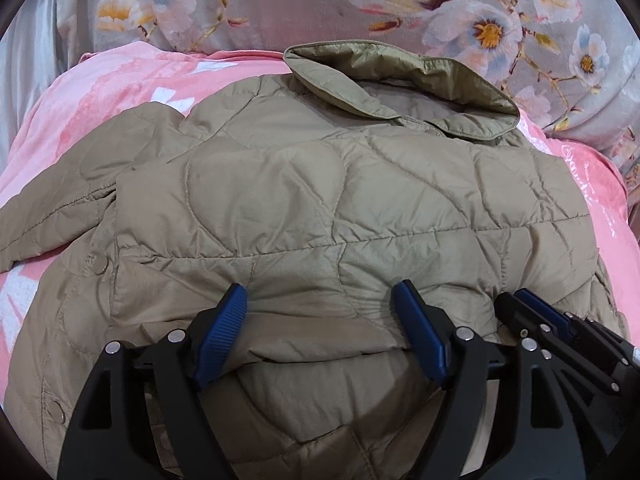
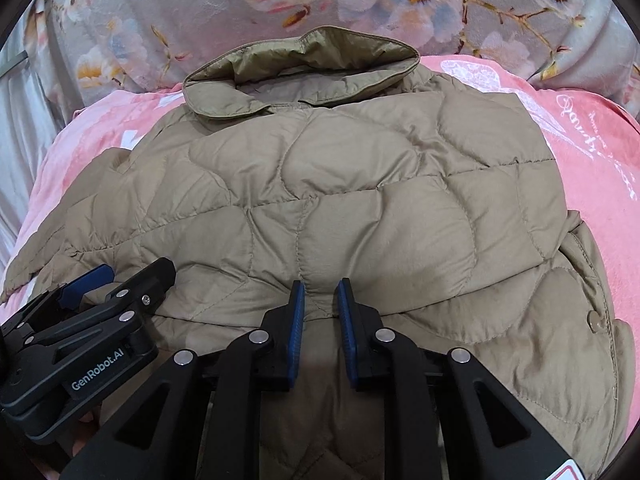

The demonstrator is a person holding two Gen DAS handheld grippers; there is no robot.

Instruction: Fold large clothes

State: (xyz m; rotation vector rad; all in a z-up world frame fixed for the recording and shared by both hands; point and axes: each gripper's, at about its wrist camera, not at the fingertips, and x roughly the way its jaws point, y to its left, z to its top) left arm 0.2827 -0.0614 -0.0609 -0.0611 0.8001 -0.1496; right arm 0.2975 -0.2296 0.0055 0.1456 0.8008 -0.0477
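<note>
A tan quilted jacket [image 1: 300,200] [image 2: 360,200] lies spread on a pink blanket, its collar [image 1: 400,80] [image 2: 300,64] at the far end. Its near part is folded up over the body. My left gripper [image 1: 320,294] stands wide open at that folded edge, and a puffy bulge of fabric sits between its blue pads [image 1: 224,332]. Close beside it on the right, my right gripper [image 2: 321,292] [image 1: 516,298] has its pads nearly together, pinching a ridge of the same folded edge. In the right wrist view the left gripper [image 2: 128,276] shows at the lower left.
The pink blanket [image 1: 100,92] [image 2: 580,140] covers the bed under the jacket. A grey floral duvet [image 1: 280,0] [image 2: 200,0] is bunched behind the collar. A sleeve [image 1: 48,220] sticks out to the left. Snap buttons [image 1: 100,266] [image 2: 596,322] show on the jacket's front edges.
</note>
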